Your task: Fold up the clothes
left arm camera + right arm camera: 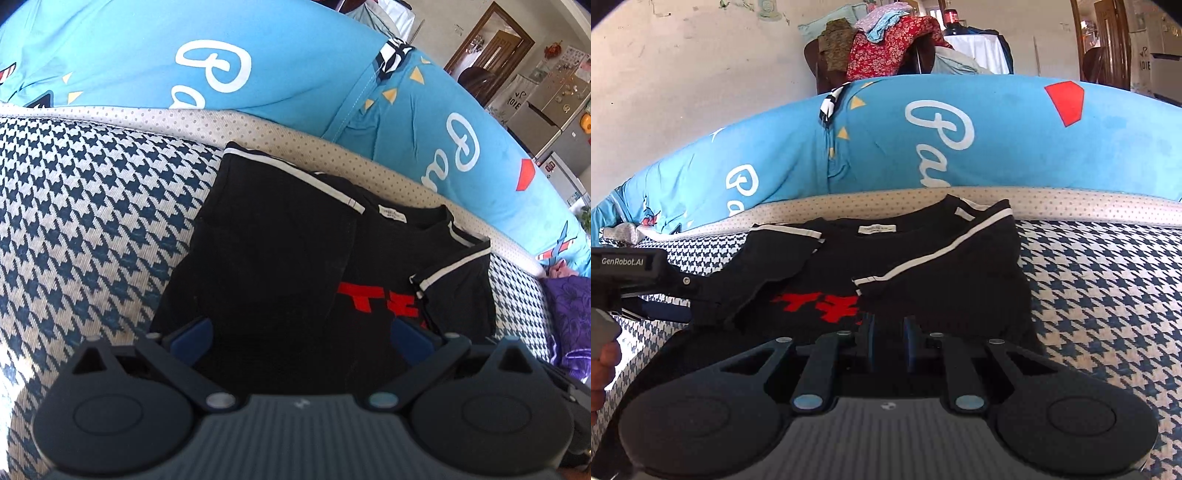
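Observation:
A black T-shirt (pixel 277 240) with red letters and white-striped sleeves lies flat on the blue-and-white houndstooth cover (pixel 92 206). Both of its sleeves are folded in over the chest. My left gripper (pixel 301 332) hovers over the shirt's lower part, open wide, its blue pads (pixel 192 338) far apart with nothing between them. In the right wrist view the same shirt (pixel 849 258) lies ahead. My right gripper (pixel 888 332) is just in front of the shirt's near edge, with only a narrow gap between its pads and no cloth gripped. The left gripper (pixel 665 295) reaches in at the shirt's left edge.
A long blue cushion (pixel 295 74) with white script runs along the far side, above a dotted beige band (pixel 1071 206). Behind it, a chair holds a pile of clothes (pixel 886 44). Purple cloth (pixel 569 314) lies at the right. A person's hand (pixel 602 365) shows at the left edge.

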Available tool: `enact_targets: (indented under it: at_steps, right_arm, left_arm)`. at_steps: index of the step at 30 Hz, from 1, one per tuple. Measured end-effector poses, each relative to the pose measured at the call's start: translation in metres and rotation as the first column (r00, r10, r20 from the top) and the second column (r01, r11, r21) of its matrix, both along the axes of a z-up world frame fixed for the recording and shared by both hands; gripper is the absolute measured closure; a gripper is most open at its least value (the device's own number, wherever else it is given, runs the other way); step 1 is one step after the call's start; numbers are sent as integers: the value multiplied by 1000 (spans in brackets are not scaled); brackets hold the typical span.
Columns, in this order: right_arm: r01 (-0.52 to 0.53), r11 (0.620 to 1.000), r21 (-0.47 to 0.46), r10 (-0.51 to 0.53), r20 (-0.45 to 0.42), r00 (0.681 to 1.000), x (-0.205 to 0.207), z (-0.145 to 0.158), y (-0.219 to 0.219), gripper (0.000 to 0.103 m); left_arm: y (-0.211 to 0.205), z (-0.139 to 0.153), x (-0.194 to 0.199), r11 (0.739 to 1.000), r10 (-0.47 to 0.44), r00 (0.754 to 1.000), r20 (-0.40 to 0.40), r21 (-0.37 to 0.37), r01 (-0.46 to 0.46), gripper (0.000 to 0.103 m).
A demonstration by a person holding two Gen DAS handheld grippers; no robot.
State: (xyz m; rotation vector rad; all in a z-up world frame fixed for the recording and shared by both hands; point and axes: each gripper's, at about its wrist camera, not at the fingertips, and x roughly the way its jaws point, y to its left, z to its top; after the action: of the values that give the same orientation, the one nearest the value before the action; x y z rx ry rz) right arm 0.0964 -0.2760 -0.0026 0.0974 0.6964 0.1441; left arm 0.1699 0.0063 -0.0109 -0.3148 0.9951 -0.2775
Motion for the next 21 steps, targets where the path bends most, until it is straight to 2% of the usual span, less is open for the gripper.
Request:
enact_targets:
  at_steps: [3, 6, 7, 9, 14, 16, 19, 21]
  right_arm:
    - [27, 999, -32, -28, -30, 999, -1, -6, -12, 87]
    - [83, 994, -64, -90, -114, 989, 1, -19, -28, 87]
    - [101, 994, -46, -106, -125, 986, 0, -23, -35, 91]
    - [107, 994, -4, -107, -123, 987, -3, -23, -43, 92]
    - [72, 996, -44, -77, -116, 990, -9, -22, -43, 93]
    - [63, 997, -54, -69, -115, 991, -10, -22, -43, 93]
    - [55, 998, -38, -59, -113, 992, -11, -19, -44, 88]
    - [42, 999, -12, -43, -83, 996, -15, -10, -45, 87]
  left_arm:
    - [-1, -10, 1, 1000, 3, 999, -33, 10, -3, 0]
    - [-1, -20, 2, 1000, 6, 998, -55, 13, -5, 0]
    - [-3, -20, 2, 1000, -1, 999, -50, 27, 2, 0]
    - [-9, -20, 0, 997, -19, 999, -38, 68, 22, 0]
    - [-27, -24, -8, 977, -84, 996, -6, 199, 83, 0]
    - [-31, -25, -9, 970, -95, 995, -1, 226, 93, 0]
    - [-31, -23, -9, 972, -84, 996, 0, 219, 82, 0]
    - [-27, -20, -8, 980, -69, 998, -10, 185, 69, 0]
